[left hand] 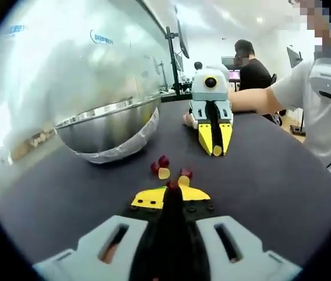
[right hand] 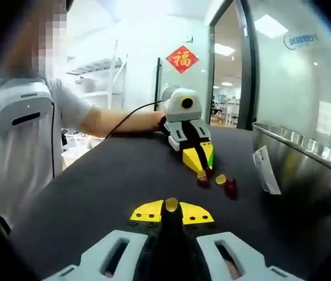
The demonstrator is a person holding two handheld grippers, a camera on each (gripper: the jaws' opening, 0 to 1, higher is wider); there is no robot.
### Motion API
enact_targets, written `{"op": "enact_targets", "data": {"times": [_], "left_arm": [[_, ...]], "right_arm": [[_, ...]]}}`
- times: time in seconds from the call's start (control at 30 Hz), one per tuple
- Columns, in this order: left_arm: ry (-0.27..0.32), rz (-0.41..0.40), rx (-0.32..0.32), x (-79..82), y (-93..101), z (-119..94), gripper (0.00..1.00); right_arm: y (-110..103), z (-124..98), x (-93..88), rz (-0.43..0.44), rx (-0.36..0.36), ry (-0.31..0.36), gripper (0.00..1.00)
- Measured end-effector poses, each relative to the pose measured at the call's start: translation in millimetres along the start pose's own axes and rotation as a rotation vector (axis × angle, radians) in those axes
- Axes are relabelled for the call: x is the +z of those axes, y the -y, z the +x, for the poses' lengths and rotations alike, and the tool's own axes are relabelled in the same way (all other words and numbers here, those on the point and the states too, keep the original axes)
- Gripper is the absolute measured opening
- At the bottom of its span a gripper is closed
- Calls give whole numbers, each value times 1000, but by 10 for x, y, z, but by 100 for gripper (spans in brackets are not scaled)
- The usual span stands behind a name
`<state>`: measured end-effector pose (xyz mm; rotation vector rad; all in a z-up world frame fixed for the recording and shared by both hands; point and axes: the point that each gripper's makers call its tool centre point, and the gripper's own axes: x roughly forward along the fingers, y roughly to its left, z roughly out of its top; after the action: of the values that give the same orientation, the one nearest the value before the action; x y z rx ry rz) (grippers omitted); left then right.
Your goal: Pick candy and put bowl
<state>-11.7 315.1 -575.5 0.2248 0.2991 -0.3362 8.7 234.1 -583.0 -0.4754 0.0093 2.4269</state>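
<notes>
Several red and yellow candies (left hand: 164, 173) lie loose on the dark table (left hand: 259, 175), just beyond my left gripper (left hand: 176, 186). It rests low on the table and is shut, with a yellow candy (left hand: 183, 181) pinched at its tip. The steel bowl (left hand: 110, 126) stands to the left of the candies, and its wall (right hand: 306, 175) rises at the right of the right gripper view. My right gripper (right hand: 171, 206) is shut on a yellow candy (right hand: 171, 204), held above the table and facing the left gripper (right hand: 202, 172) and the loose candies (right hand: 220, 179).
A glass wall runs behind the bowl. The person holding the grippers stands at the table's edge, white sleeve (left hand: 323, 105) and forearm (right hand: 124, 122) reaching in. A monitor stand (left hand: 172, 58) and a seated person (left hand: 252, 70) are at the far end.
</notes>
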Motion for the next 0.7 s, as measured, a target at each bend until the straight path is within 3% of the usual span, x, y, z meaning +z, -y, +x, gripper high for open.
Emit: {"op": "enact_targets", "data": {"times": [0.4, 0.57, 0.7], "left_arm": [[58, -23, 23, 120, -15, -72, 0], [148, -15, 26, 368, 63, -126, 0], [269, -21, 96, 684, -53, -247, 0]], "right_arm": [[56, -151, 108, -16, -47, 63, 3], [40, -272, 109, -17, -69, 69, 3], [73, -289, 114, -19, -84, 69, 3]]}}
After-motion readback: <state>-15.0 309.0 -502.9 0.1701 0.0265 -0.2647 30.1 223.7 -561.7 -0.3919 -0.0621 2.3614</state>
